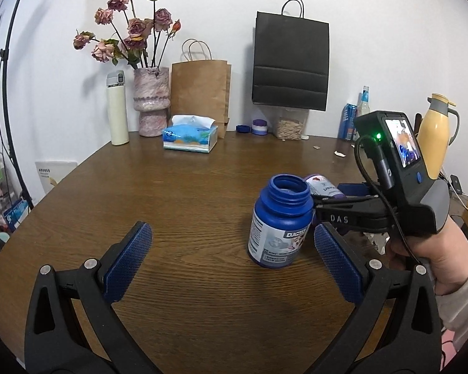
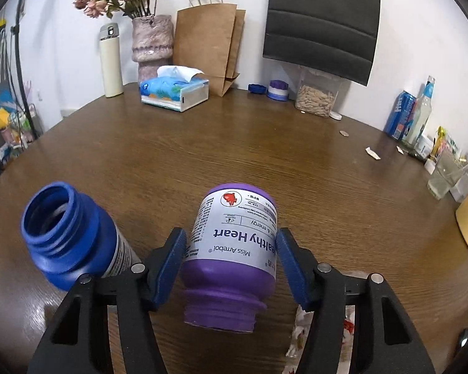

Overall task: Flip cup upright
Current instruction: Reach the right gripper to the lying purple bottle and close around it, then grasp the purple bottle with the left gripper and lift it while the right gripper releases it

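A purple bottle (image 2: 234, 268) with a white "Healthy Heart" label is between the blue pads of my right gripper (image 2: 231, 233), which is shut on it. Its open mouth points back toward the camera and down, and its base points away. In the left wrist view the same purple bottle (image 1: 323, 185) is tilted in the right gripper (image 1: 319, 201), just behind a blue bottle (image 1: 280, 221). The blue bottle (image 2: 68, 237) stands upright and open-mouthed on the wooden table (image 1: 187, 187). My left gripper (image 1: 233, 229) is open, with the blue bottle just ahead of its right finger.
Along the back wall are a cream thermos (image 1: 117, 109), a vase of dried roses (image 1: 150, 101), a tissue box (image 1: 190, 134), a brown bag (image 1: 201, 93), a black bag (image 1: 291, 65), a seed jar (image 1: 289, 127) and a yellow jug (image 1: 435, 134). A hand (image 1: 433, 258) holds the right gripper.
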Demonstrator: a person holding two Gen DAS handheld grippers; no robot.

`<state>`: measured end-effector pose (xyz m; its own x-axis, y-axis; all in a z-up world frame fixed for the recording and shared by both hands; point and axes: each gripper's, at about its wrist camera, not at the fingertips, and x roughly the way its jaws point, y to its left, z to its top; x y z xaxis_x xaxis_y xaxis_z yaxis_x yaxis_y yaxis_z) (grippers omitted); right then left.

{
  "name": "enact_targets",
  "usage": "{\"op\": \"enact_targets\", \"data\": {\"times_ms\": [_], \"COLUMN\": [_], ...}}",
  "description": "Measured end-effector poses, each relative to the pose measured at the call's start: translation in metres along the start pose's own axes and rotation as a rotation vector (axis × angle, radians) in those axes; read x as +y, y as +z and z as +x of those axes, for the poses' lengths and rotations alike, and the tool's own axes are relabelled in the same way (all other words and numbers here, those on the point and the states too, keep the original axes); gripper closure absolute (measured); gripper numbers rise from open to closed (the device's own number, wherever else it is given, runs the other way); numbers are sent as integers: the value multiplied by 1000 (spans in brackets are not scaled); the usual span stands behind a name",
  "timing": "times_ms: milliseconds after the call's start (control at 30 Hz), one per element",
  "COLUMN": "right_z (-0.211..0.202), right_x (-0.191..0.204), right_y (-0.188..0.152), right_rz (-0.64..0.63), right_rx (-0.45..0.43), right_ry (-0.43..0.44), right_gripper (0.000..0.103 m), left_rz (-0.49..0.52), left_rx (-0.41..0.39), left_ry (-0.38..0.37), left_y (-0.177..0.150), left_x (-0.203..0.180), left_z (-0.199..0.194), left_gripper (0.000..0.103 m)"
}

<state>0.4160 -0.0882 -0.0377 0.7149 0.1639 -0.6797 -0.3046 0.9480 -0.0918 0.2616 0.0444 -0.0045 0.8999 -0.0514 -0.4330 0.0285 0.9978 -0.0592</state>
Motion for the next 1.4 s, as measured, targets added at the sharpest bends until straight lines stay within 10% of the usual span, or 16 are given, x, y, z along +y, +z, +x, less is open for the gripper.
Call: {"op": "enact_targets", "data": {"times_ms": [367, 667, 967, 1333, 1400], "right_z": [-85, -115, -127, -122, -125], "right_x": [19, 47, 28, -10, -11], "right_y": [-84, -117, -138, -143, -144], "right_rz": [-120, -271, -265, -84, -73], "right_rx": [-66, -144, -192, -180, -189], "right_ry": [311, 392, 398, 351, 324], "right_gripper": [39, 39, 29, 29, 29], "left_rz": [-23, -41, -79, -75, -68], "left_rx": [50, 188, 353, 335, 340], "left_ry": [-60, -125, -110, -38, -49], "left_y": [-9, -6, -22, -29, -22], "left_x": [-9, -43, -56, -49, -49], "left_z": [-18, 1, 31, 10, -1], "left_gripper": [0, 1, 57, 56, 37]}}
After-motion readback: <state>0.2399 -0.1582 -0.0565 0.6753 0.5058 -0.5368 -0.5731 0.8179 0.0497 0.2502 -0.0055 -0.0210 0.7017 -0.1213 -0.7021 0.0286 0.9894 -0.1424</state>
